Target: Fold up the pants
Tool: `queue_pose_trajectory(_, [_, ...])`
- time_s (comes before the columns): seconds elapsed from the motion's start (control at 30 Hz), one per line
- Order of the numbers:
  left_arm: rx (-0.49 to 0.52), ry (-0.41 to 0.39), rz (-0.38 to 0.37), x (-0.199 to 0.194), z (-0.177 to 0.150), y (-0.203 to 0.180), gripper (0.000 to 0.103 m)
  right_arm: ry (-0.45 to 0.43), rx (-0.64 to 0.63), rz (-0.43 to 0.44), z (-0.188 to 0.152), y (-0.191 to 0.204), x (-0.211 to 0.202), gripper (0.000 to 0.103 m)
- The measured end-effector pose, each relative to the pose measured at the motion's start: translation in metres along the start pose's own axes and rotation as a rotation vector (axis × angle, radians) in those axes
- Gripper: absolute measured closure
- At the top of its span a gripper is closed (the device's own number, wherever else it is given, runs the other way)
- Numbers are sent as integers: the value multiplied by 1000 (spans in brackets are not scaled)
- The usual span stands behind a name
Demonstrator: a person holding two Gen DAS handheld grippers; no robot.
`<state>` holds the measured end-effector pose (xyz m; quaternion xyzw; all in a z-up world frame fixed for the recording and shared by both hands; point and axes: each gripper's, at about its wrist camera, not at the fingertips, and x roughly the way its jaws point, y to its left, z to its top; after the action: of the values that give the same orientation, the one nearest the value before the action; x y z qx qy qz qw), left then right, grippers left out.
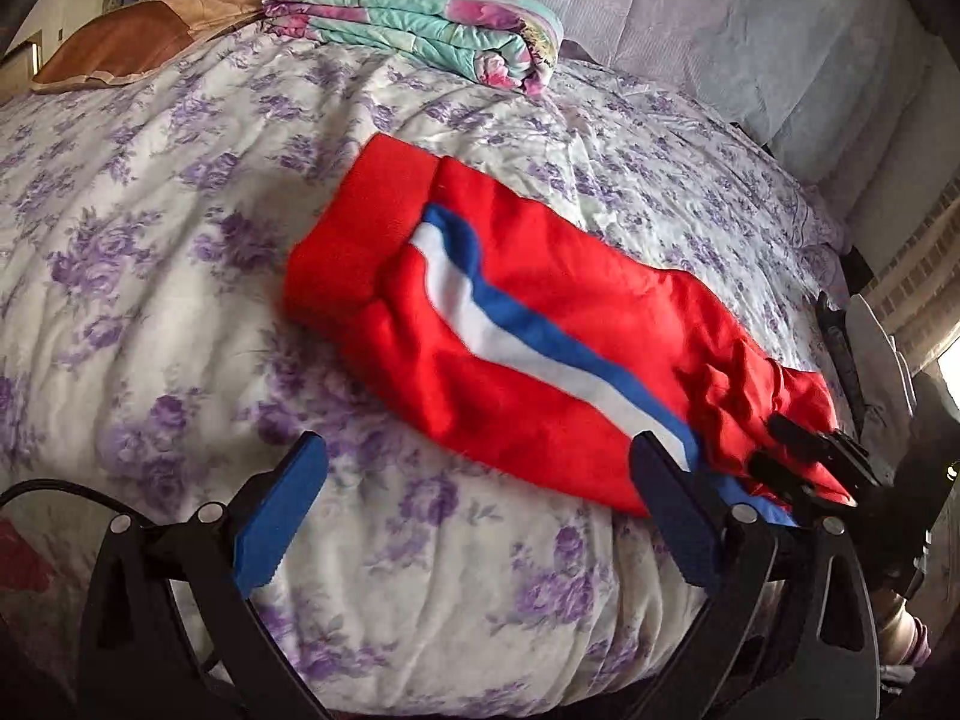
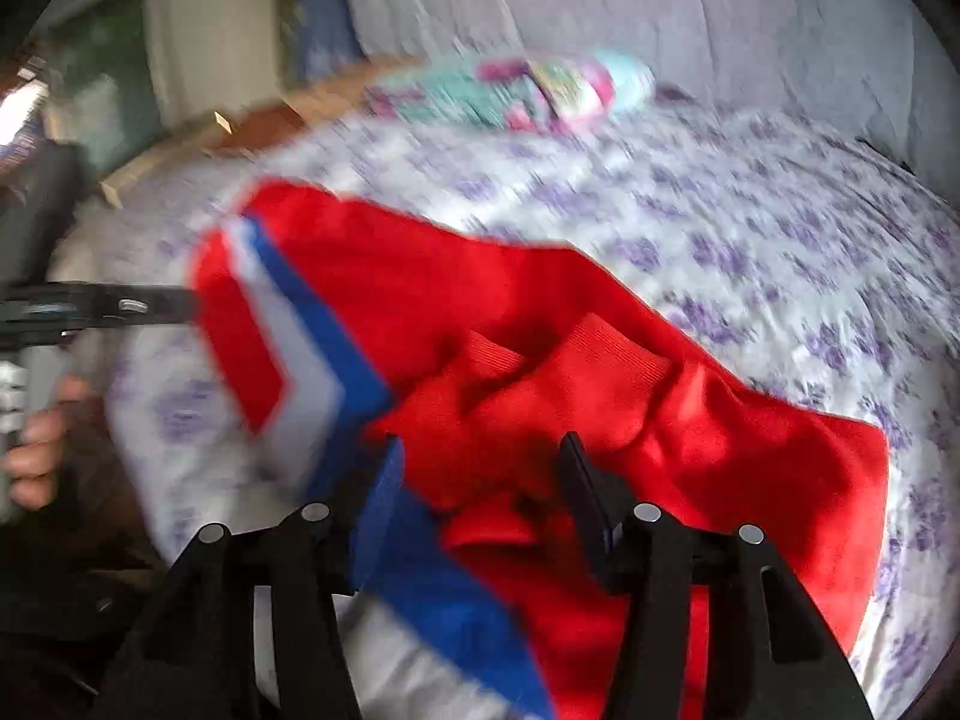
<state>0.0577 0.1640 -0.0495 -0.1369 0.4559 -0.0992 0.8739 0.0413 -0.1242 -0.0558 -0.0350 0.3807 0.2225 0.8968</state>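
Red pants [image 1: 528,324] with a white and blue side stripe lie on the bed, ribbed waistband at the far left end. My left gripper [image 1: 474,504] is open and empty just in front of the pants' near edge. The right gripper shows at the right of the left wrist view [image 1: 804,462], at the bunched leg end. In the blurred right wrist view the pants [image 2: 600,360] fill the foreground. My right gripper [image 2: 480,480] has its fingers partly open with red cloth between them; whether it grips the cloth is unclear.
The bed has a white quilt with purple flowers [image 1: 180,300]. A folded teal floral blanket [image 1: 420,24] and a brown pillow [image 1: 138,42] lie at the far side. A pale curtain [image 1: 720,18] hangs behind.
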Motion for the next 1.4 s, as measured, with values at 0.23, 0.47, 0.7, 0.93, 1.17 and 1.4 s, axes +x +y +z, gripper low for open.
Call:
queue_pose_trajectory(0.23, [-23, -7, 16, 0, 3, 15, 5, -72, -70, -93, 12, -21, -49, 58])
queue_pose_trajectory(0.47, [-13, 9, 11, 9, -4, 5, 5, 96, -174, -139, 7, -17, 14, 84])
queue_pose_trajectory(0.7, [-19, -5, -9, 0, -5, 9, 5, -124, 20, 22, 32, -48, -58, 97])
queue_pose_trajectory(0.93, [-67, -5, -5, 2, -6, 17, 5, 41, -164, 51, 17, 13, 7, 97])
queue_pose_trajectory(1.17, [-158, 8, -46, -1, 1, 32, 5, -44, -287, -47, -5, 25, -14, 43])
queue_pose_trajectory(1.4, [-164, 7, -46, 2, 0, 32, 5, 7, -395, -178, -18, 24, -4, 43])
